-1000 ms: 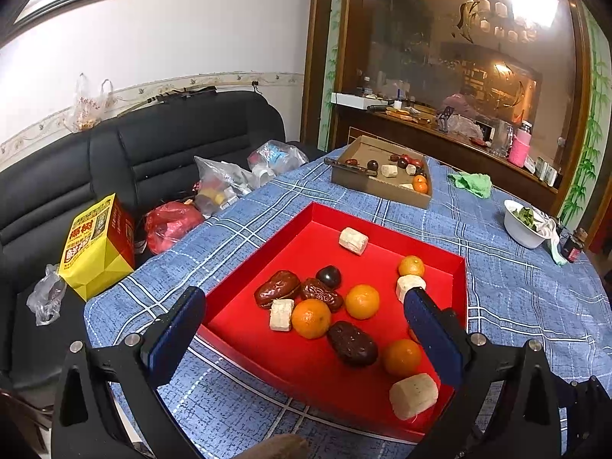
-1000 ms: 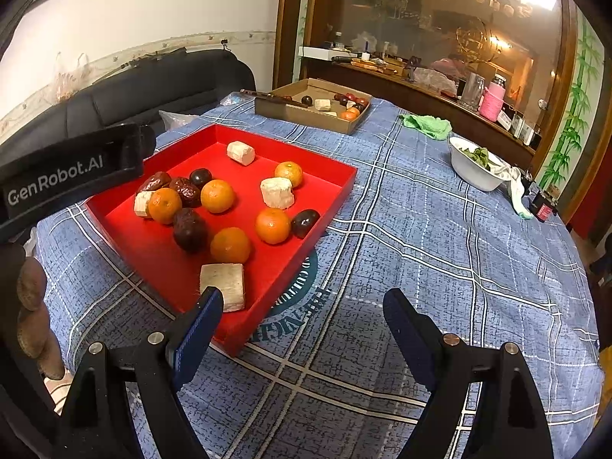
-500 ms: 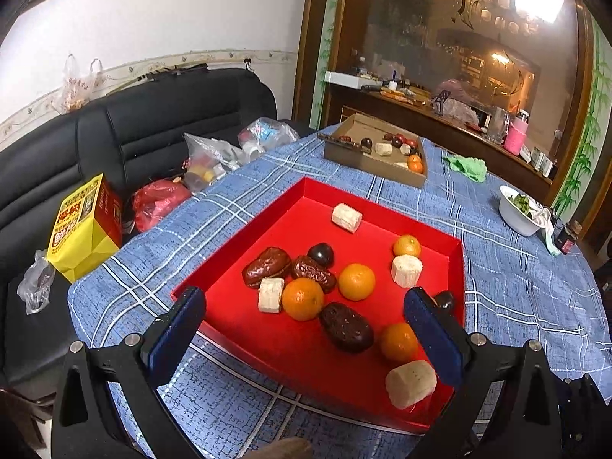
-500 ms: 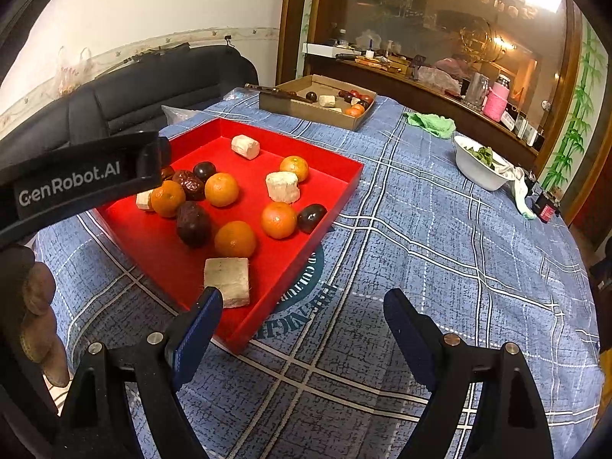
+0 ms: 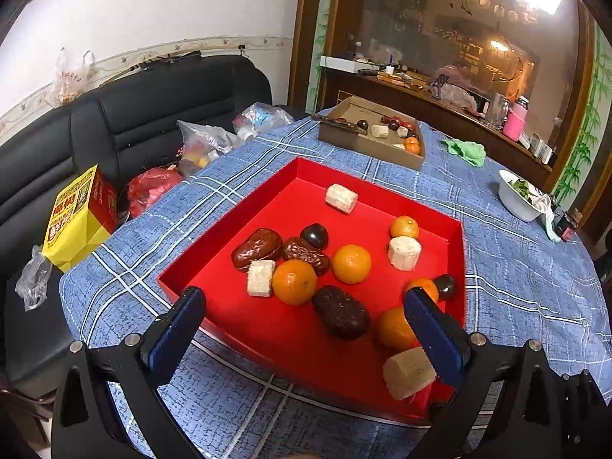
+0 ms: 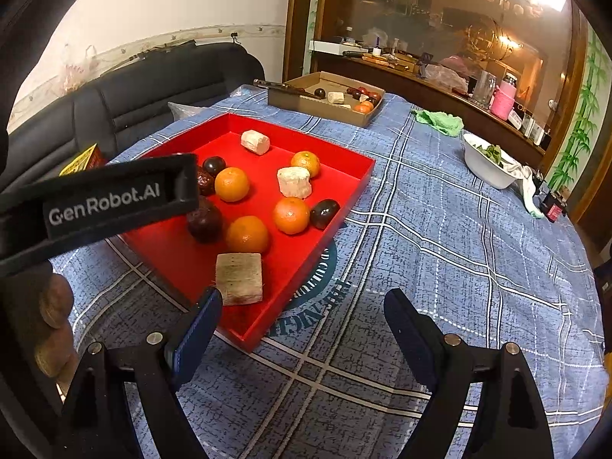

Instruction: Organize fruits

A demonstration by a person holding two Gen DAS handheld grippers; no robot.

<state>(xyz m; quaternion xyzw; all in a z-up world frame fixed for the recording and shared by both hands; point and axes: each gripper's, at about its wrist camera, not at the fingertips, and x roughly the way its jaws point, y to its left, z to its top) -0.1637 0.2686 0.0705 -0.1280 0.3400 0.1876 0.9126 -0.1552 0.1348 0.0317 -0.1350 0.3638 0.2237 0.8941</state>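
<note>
Fruit: oranges, dates and pale cubes, loose in the red tray; a cardboard box lies beyond at 12 o'clock. Left tongs gape wide and empty over the tray's near edge; right tongs, equally wide and empty, hang over cloth at the tray's 4 o'clock. Advice: straddle one orange squarely, close gently, avoid neighbours.

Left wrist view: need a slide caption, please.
Open left gripper poised over a red rectangular tray of oranges, dates and pale blocks.

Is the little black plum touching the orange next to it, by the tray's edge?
Touching. In the right wrist view the dark plum presses against the orange with no red tray floor showing between them; the left wrist view shows the same pair together behind a finger.
</note>
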